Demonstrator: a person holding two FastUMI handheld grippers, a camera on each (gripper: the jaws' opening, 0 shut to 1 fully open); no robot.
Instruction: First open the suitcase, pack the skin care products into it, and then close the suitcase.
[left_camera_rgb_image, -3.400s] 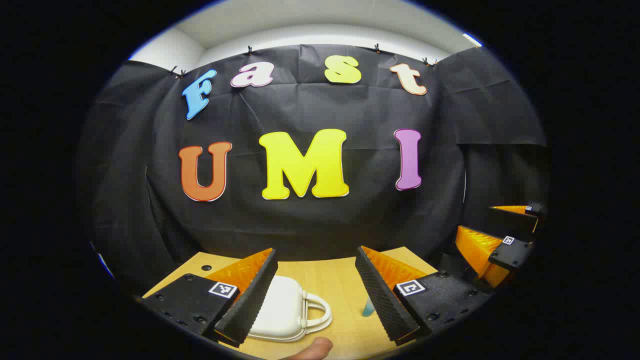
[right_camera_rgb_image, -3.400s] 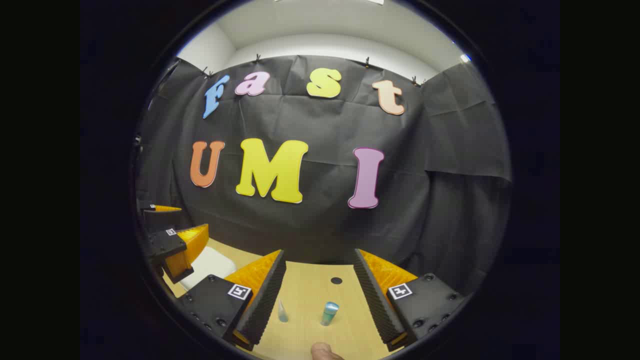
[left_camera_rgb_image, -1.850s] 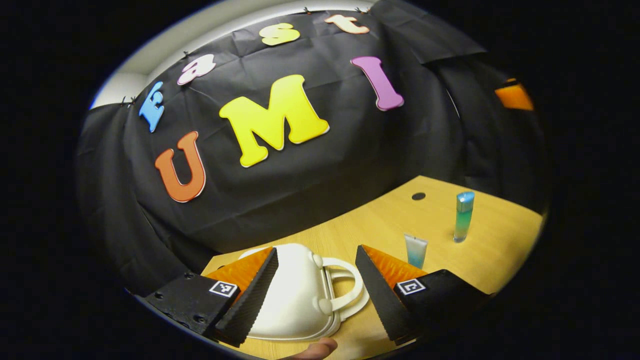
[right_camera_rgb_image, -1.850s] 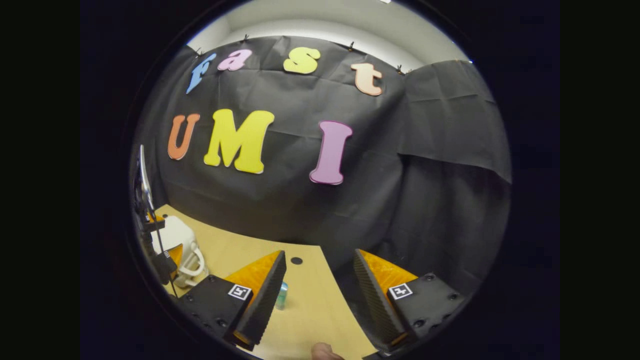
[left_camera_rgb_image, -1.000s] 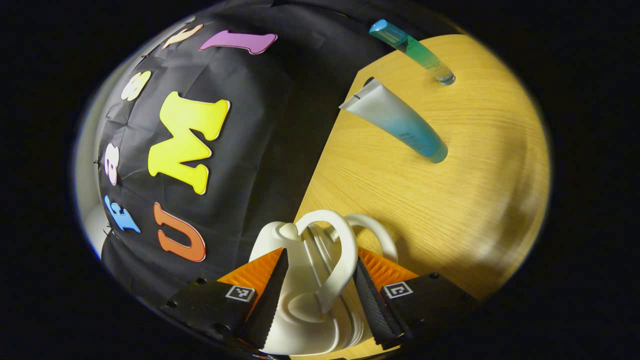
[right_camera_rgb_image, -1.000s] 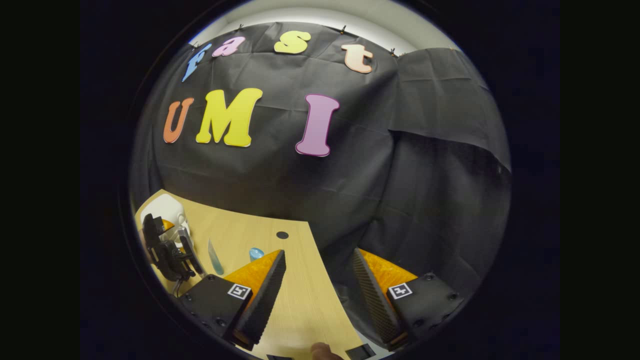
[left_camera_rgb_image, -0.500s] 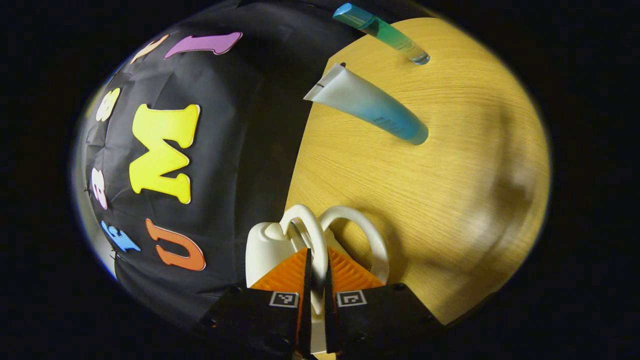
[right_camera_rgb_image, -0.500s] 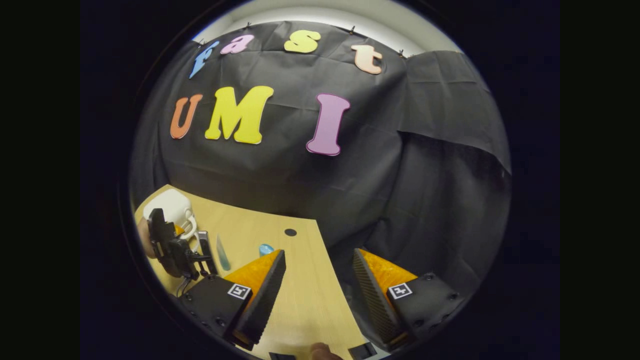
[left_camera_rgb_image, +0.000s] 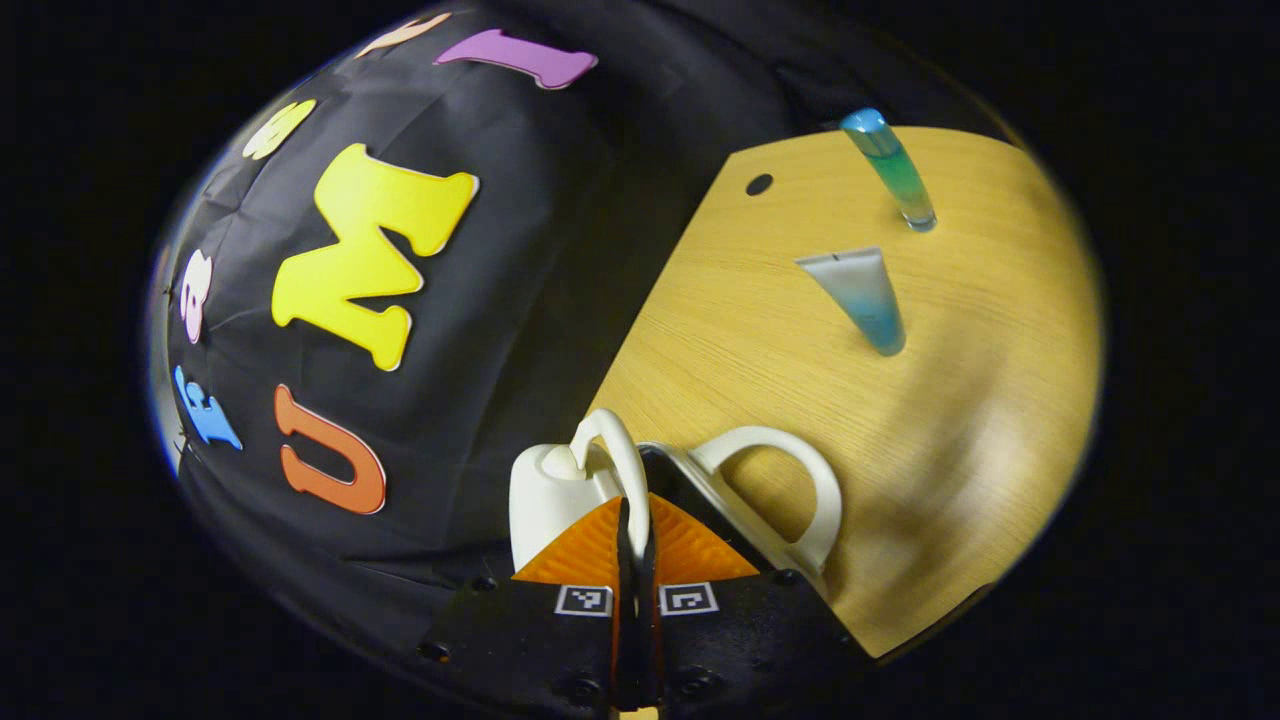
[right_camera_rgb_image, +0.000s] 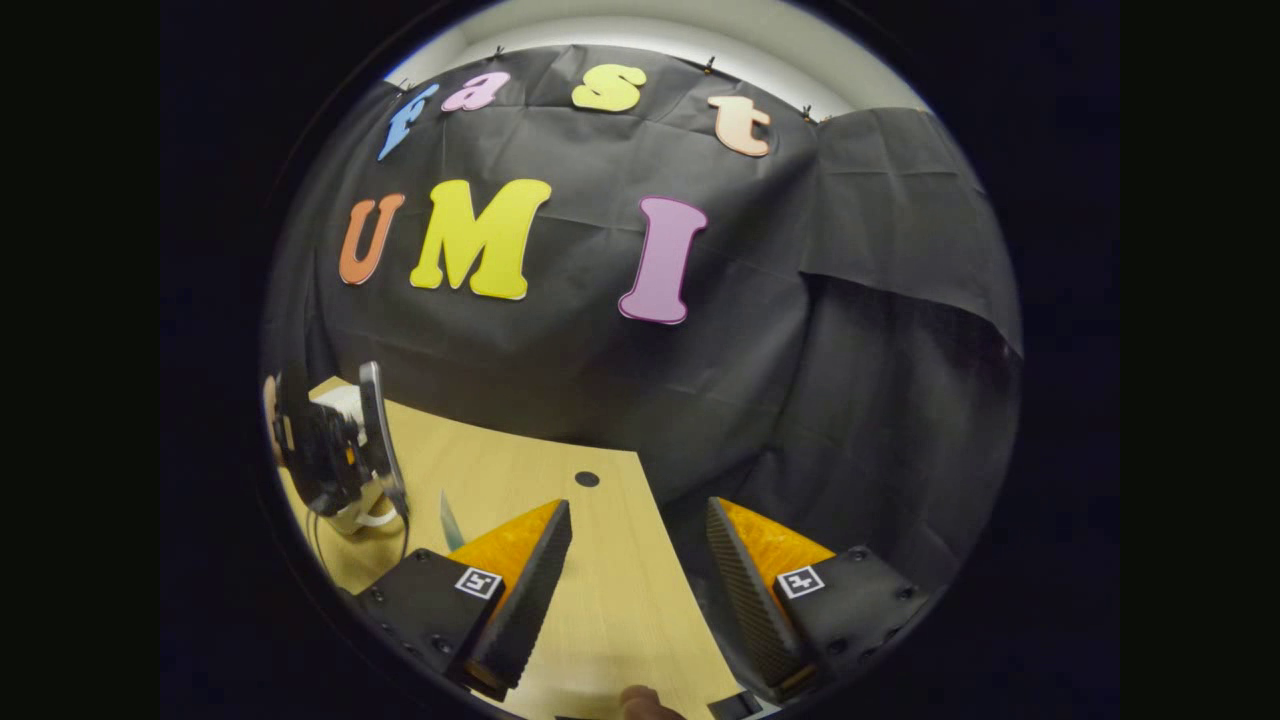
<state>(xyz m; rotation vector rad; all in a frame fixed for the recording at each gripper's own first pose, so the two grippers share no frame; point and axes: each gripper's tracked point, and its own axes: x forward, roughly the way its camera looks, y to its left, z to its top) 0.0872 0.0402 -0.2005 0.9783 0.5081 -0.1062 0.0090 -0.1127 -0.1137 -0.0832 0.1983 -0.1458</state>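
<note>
The left gripper (left_camera_rgb_image: 636, 520) is pinching the upper handle (left_camera_rgb_image: 622, 462) of the white suitcase (left_camera_rgb_image: 545, 490) at six o'clock, its halves parting slightly. To open it well, I would swing the lid steadily around its hinge, watching that the base isn't sliding. At two o'clock, the tube (left_camera_rgb_image: 860, 296) and bottle (left_camera_rgb_image: 893, 168) are standing on the table (left_camera_rgb_image: 980, 420). The right gripper (right_camera_rgb_image: 638, 590) is hovering spread, holding nothing.

The left gripper (left_camera_rgb_image: 636, 530) pinches one handle (left_camera_rgb_image: 618, 462) of the white suitcase (left_camera_rgb_image: 545, 490) at six o'clock, its halves slightly parted. At two o'clock, a tube (left_camera_rgb_image: 862, 297) and a bottle (left_camera_rgb_image: 893, 168) stand on the wooden table (left_camera_rgb_image: 960, 400).
</note>
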